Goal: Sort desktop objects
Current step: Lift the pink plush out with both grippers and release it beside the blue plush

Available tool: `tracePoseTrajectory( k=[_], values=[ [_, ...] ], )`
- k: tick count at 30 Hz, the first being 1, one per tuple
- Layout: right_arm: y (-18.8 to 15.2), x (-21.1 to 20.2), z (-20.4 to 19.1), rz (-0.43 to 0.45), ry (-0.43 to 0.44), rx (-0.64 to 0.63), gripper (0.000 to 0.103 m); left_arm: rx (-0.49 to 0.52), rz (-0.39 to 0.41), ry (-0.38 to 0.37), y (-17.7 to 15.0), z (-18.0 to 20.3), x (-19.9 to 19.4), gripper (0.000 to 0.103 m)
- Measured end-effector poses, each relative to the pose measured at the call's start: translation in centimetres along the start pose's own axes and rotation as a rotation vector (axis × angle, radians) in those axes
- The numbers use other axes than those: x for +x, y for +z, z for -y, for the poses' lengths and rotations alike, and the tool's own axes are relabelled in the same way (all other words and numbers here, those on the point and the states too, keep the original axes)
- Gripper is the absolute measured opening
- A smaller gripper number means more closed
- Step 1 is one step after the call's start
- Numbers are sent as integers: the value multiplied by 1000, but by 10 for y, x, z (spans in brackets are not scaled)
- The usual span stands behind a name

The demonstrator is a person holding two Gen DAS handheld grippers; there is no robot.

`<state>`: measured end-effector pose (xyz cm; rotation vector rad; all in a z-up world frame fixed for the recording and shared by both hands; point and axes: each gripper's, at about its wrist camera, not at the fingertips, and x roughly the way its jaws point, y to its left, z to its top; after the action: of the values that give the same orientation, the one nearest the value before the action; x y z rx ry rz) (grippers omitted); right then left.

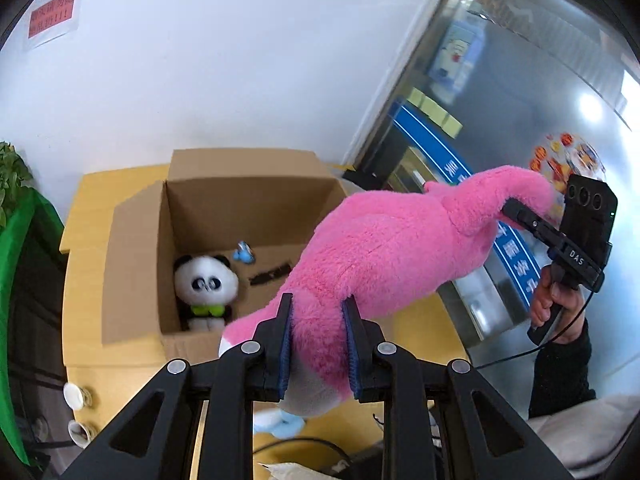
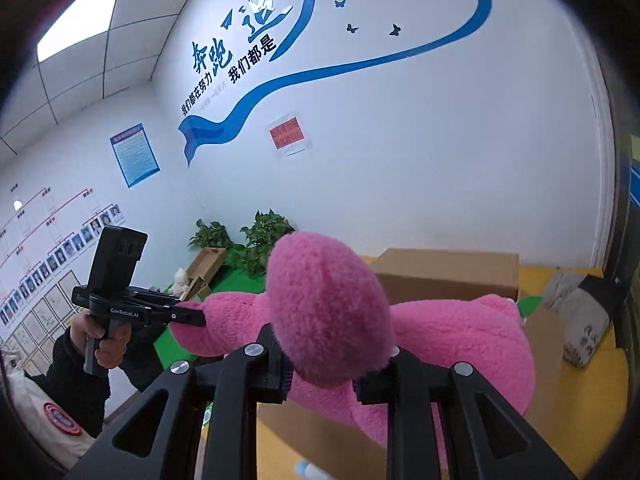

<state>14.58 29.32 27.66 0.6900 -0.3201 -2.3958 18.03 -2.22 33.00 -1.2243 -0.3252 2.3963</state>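
A large pink plush toy [image 1: 384, 248] is held in the air between both tongs, above the yellow counter [image 1: 92, 208] and just right of the open cardboard box [image 1: 224, 200]. The left tongs [image 1: 320, 344] are pinched on one soft limb, the right tongs [image 2: 324, 364] on another. It looks light, floppy and squashable, so thick limbs are best gripped.

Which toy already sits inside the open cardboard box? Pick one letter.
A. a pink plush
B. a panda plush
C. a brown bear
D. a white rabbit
B: the left wrist view shows the panda plush on the floor of the cardboard box, while the pink plush is held above the table.
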Motion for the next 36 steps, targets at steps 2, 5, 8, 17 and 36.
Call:
tracePoseTrajectory(
  k=[2,5,8,17,36],
  values=[
    [-23,-16,-2,-22,8,29,21,-6,-27,-8,-24,7,4,22],
    [-64,-26,3,-75,21,99,21,-24,-91,-15,-61,19,15,22],
    [-115,-24,15,-160,29,198,21,-67,-178,-27,-100,22,37,22],
    [-267,52,57,-461,30,411,21,-255,-508,24,-228,-31,170,22],
    [-368,172,106,-631,-167,543,70,-275,-622,218,-303,-132,311,62]
  ],
)
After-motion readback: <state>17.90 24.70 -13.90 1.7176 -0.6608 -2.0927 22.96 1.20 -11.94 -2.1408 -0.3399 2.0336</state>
